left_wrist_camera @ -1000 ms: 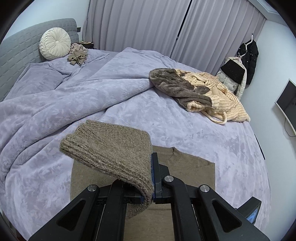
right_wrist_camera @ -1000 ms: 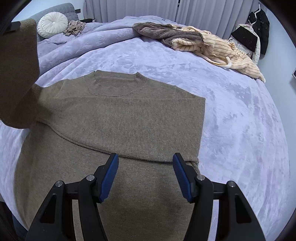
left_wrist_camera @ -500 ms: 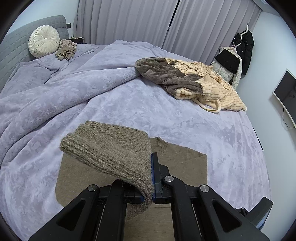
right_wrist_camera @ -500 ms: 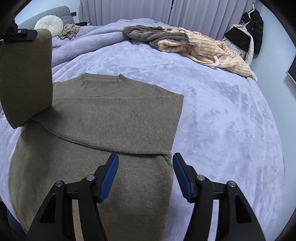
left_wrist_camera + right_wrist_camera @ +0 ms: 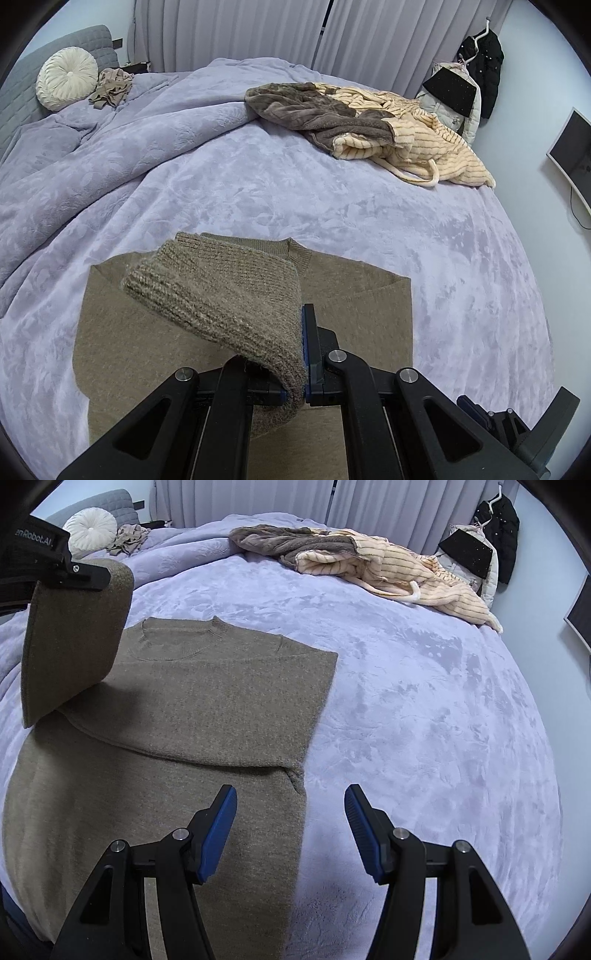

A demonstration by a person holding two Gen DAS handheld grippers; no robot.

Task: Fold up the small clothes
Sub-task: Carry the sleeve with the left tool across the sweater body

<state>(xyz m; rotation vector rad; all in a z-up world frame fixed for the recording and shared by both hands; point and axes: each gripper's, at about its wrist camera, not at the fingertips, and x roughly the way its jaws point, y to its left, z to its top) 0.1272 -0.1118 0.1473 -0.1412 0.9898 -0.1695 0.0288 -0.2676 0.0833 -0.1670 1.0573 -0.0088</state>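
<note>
An olive-brown knit sweater (image 5: 207,701) lies flat on the lavender bed cover (image 5: 424,709), neck away from me, one sleeve folded across its chest. My left gripper (image 5: 300,332) is shut on the ribbed cuff of the other sleeve (image 5: 221,295) and holds it lifted above the sweater's left side. In the right wrist view that sleeve (image 5: 74,638) hangs from the left gripper (image 5: 79,574) at the upper left. My right gripper (image 5: 290,805) is open and holds nothing. It hovers over the sweater's lower right edge, one finger above the knit and one above the cover.
A heap of brown and cream striped clothes (image 5: 351,122) lies at the far right of the bed. A round cream cushion (image 5: 66,83) and a small beige garment (image 5: 110,86) sit by the headboard. Jackets (image 5: 472,85) hang on the right wall above a monitor (image 5: 570,155).
My left gripper has carried the sleeve rightward and lower, over the sweater's body. My right gripper has drifted right, from above the sweater's middle to its right edge.
</note>
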